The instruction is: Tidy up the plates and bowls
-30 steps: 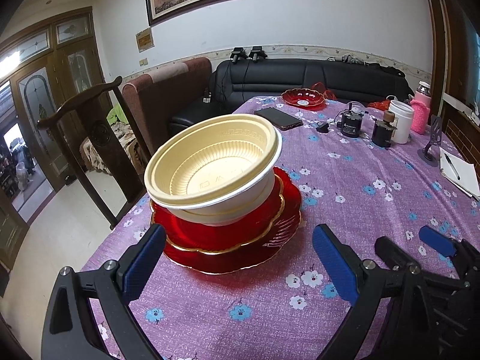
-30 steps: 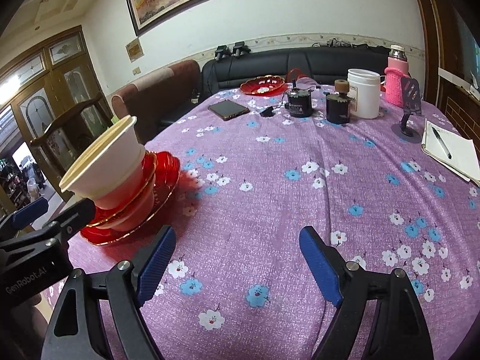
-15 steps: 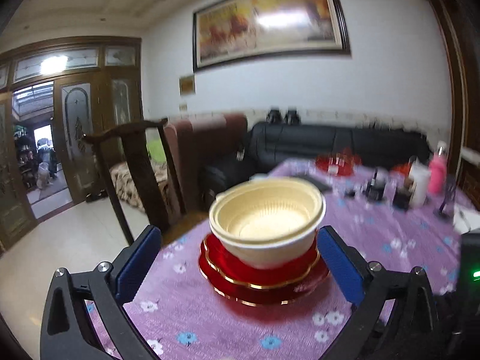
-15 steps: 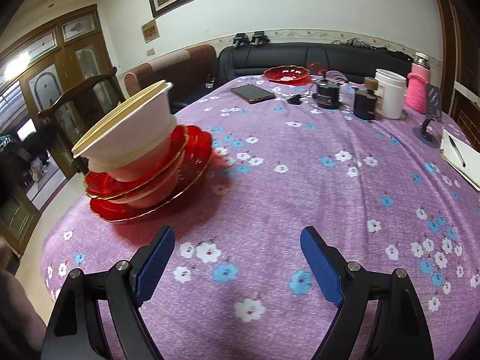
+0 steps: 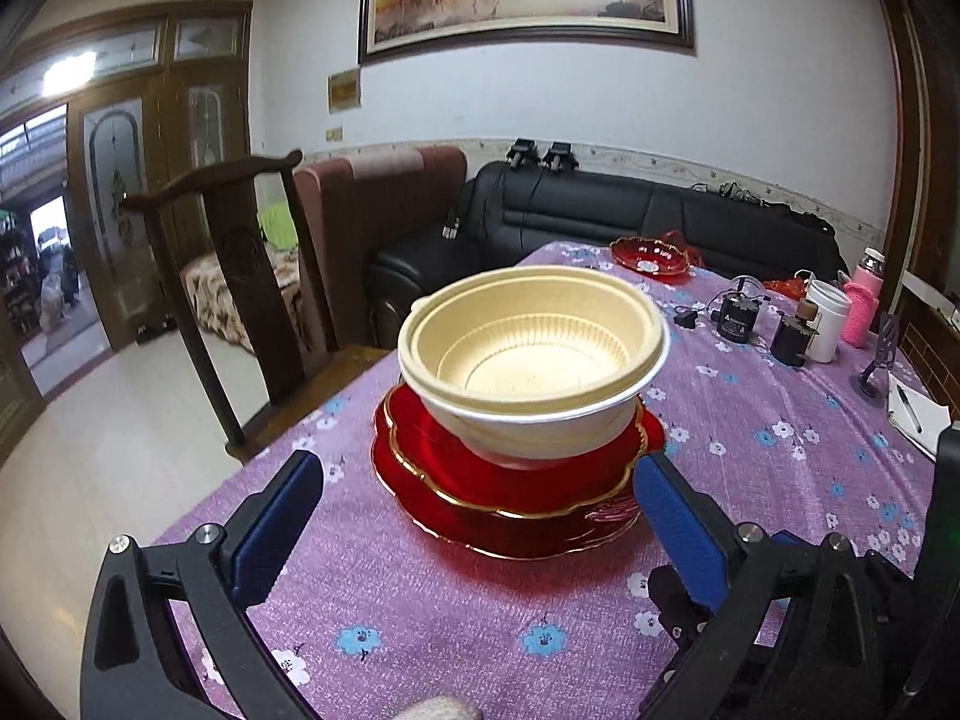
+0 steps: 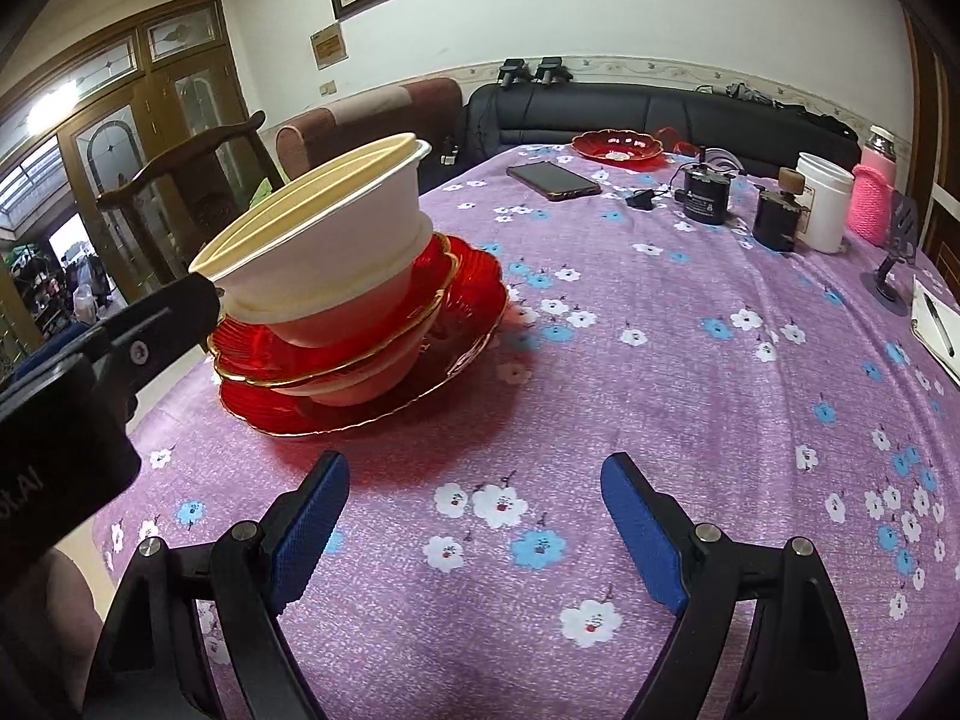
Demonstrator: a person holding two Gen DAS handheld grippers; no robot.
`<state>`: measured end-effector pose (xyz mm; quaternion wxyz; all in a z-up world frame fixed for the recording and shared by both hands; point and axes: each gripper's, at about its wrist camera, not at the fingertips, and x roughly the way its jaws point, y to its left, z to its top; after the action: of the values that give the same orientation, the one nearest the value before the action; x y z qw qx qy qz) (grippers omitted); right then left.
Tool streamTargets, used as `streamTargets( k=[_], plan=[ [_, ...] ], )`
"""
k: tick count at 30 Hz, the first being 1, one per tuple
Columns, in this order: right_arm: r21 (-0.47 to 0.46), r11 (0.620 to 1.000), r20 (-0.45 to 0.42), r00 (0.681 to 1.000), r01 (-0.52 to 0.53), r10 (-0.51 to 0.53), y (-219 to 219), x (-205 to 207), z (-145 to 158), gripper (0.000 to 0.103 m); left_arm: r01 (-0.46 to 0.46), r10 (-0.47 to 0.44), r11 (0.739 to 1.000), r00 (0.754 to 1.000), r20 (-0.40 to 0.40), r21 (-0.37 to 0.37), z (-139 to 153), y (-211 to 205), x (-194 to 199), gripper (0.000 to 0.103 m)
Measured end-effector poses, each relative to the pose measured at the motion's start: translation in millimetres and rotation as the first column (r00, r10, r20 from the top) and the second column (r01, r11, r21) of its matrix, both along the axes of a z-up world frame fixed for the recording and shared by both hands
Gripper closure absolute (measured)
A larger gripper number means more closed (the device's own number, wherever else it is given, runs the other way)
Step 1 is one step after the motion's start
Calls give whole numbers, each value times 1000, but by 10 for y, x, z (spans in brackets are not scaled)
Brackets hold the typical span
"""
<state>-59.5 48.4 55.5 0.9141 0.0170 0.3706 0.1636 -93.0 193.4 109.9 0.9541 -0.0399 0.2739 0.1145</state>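
Red plates [image 5: 516,492], three counted, cream bowls [image 5: 531,354], two; left gripper [image 5: 480,510] and right gripper [image 6: 474,516] wide, empty.

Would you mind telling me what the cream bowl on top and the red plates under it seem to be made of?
Cream bowl: probably thin moulded plastic, matte, with fine ribbing inside and a rolled rim. Red plates: glossy and translucent with gold scalloped edges, glass or clear plastic; I cannot tell which.

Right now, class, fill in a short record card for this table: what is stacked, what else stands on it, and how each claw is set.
stack: cream bowls nested on red plates
cloth: purple tablecloth with flowers
far end: red dish, phone, white jar
left claw: open, nothing held, plates just ahead of it
right claw: open, over bare cloth
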Motion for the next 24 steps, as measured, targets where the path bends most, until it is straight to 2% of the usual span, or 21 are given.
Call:
streamTargets(
  k=[12, 24],
  plan=[
    [-15, 1000, -10, 1000, -23, 23, 247, 24, -8, 14, -5, 1, 998, 997, -78, -57, -168, 202, 99, 0],
    [-44, 998, -27, 998, -54, 53, 517, 76, -48, 14, -14, 3, 995, 994, -109, -99, -248, 446, 146, 0]
  ],
)
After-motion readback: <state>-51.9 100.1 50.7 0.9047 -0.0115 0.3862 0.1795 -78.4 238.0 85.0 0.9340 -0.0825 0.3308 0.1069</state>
